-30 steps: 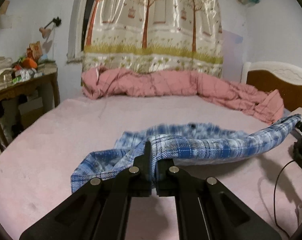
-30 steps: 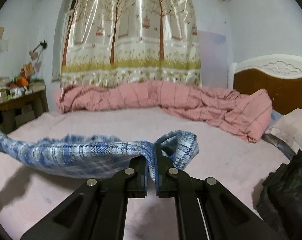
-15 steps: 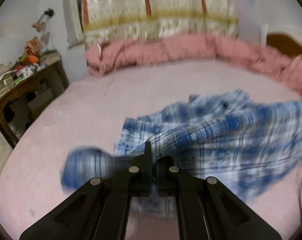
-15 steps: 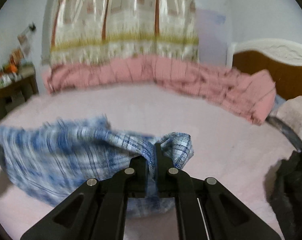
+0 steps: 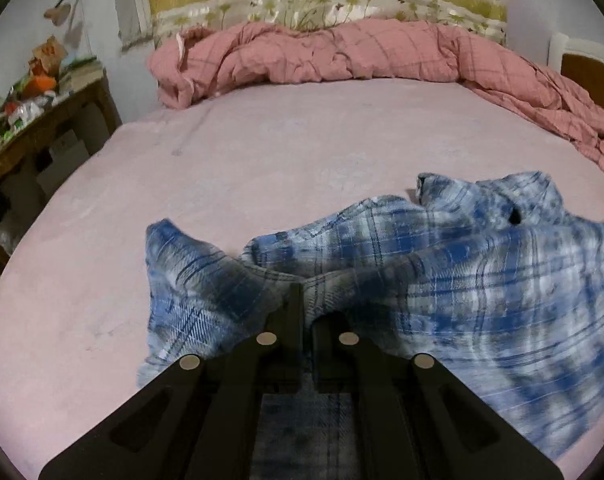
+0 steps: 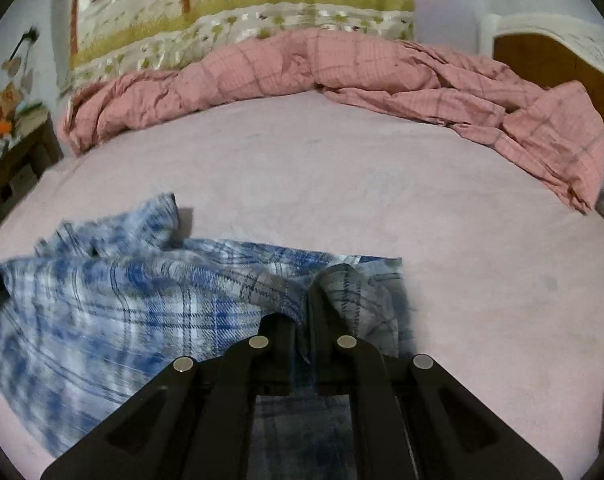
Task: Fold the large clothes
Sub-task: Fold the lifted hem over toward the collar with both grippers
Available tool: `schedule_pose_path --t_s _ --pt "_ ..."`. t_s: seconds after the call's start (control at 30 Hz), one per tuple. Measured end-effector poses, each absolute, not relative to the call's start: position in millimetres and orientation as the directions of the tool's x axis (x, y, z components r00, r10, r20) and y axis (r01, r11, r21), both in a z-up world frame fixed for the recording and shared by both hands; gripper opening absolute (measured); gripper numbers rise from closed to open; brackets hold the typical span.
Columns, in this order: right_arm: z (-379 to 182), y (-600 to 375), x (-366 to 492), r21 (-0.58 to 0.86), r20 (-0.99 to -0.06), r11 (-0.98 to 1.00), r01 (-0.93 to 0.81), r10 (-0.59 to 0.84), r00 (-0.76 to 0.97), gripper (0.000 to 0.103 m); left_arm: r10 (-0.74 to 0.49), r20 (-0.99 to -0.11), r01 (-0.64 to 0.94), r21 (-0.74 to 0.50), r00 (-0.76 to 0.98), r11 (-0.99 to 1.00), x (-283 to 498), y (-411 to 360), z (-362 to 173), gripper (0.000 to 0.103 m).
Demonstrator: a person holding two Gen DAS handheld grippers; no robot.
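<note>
While both grippers pinch the same garment, these lines set out how it lies, every place given from the pink quilt point(image 5: 342, 56) bunched along the far edge of the bed.

Left gripper point(image 5: 302, 304): jaws fully closed on a fold of the blue plaid shirt point(image 5: 482, 280), cloth wedged between them; it sits on the near side of the bed, well apart from the quilt.

Right gripper point(image 6: 306, 304): jaws likewise pressed together on a hem of the shirt point(image 6: 122, 300), also on the side of the mattress away from the quilt.

Where the shirt is: it hangs between the two grippers and drapes onto the pink sheet point(image 5: 262, 168), well short of the quilt; its far part already rests on the sheet, while the gripped edge looks slightly raised and is blurred.

Long axis: the held edge runs roughly parallel to the quilt's line, from one gripper across to the other.

Which way it points: the collar end point(image 5: 514, 212), with a dark button, lies toward the quilt, so the body extends from the grippers toward it.

Nearer hand: neither, each holds its own end.

Judgement: the fold seems mid-way; next the held edge likely goes quiltward over the collar part.
</note>
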State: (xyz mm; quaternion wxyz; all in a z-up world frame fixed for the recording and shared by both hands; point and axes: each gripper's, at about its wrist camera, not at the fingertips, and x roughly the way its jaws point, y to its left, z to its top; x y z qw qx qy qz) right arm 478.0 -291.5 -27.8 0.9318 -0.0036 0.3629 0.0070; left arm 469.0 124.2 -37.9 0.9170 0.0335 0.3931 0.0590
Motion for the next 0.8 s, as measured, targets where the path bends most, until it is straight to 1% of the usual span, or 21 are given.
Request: schedule_pose_path --t_s 0.03,0.07,0.13,0.17,0.2,0.23,0.4,0.47,0.57,0.63,0.67,0.7,0.73,0.77,0.8 --pt "-29 -291 480 -0.012 -0.667 1.000 -0.025 0.010 0.745 0.005 0.145 -0.723 -0.072 0.131 0.676 0.989 473 121 -42 0.003" --pt "-29 -292 481 0.007 -0.656 1.000 -0.024 0.023 0.754 0.005 0.144 -0.715 -0.071 0.131 0.684 0.989 475 122 -43 0.003" --pt "-26 -297 484 0.072 -0.638 0.997 -0.019 0.060 0.768 0.005 0.097 -0.696 -0.087 0.049 0.711 0.995 474 132 -36 0.003" --pt "-25 -298 485 0.082 -0.622 0.996 -0.021 0.068 0.780 0.005 0.067 -0.685 -0.092 -0.001 0.726 0.996 474 139 -32 0.003" --pt "-24 -296 486 0.073 -0.606 0.997 -0.027 0.066 0.793 0.005 0.041 -0.670 -0.094 -0.042 0.741 0.995 475 144 -28 0.003" --pt "-24 -294 489 0.057 -0.600 0.998 -0.031 0.059 0.798 0.005 0.035 -0.669 -0.090 -0.049 0.743 0.995 479 146 -25 0.003" --pt "-26 -290 517 0.010 -0.630 1.000 -0.012 0.016 0.776 0.005 0.112 -0.672 -0.066 0.093 0.732 0.993 514 130 -27 0.003" --pt "-30 -293 526 0.026 -0.639 1.000 -0.006 0.021 0.769 0.005 0.115 -0.680 -0.072 0.091 0.724 0.993 524 130 -36 0.003" --pt "-36 -295 534 0.042 -0.655 0.999 -0.015 0.039 0.755 0.005 0.091 -0.728 -0.058 0.070 0.679 0.996 532 134 -54 0.006" --pt "-37 -296 533 0.051 -0.652 0.999 -0.016 0.046 0.757 0.005 0.075 -0.711 -0.058 0.048 0.699 0.997 529 137 -52 0.007" --pt "-36 -296 532 0.050 -0.650 0.999 -0.015 0.044 0.759 0.006 0.067 -0.699 -0.054 0.041 0.712 0.998 526 137 -49 0.009" --pt "-35 -295 530 0.044 -0.645 0.999 -0.014 0.039 0.763 0.008 0.062 -0.688 -0.052 0.034 0.723 0.998 521 138 -46 0.018" --pt "-33 -293 527 0.028 -0.639 1.000 -0.010 0.026 0.768 0.010 0.050 -0.675 -0.046 0.024 0.736 0.999 514 139 -42 0.038" --pt "-31 -292 524 0.013 -0.635 1.000 -0.009 0.015 0.773 0.014 0.039 -0.663 -0.036 0.018 0.748 0.999 506 140 -37 0.051" --pt "-27 -290 519 0.002 -0.626 1.000 -0.011 0.010 0.780 0.017 0.040 -0.633 -0.034 0.022 0.773 0.999 493 140 -29 0.077"
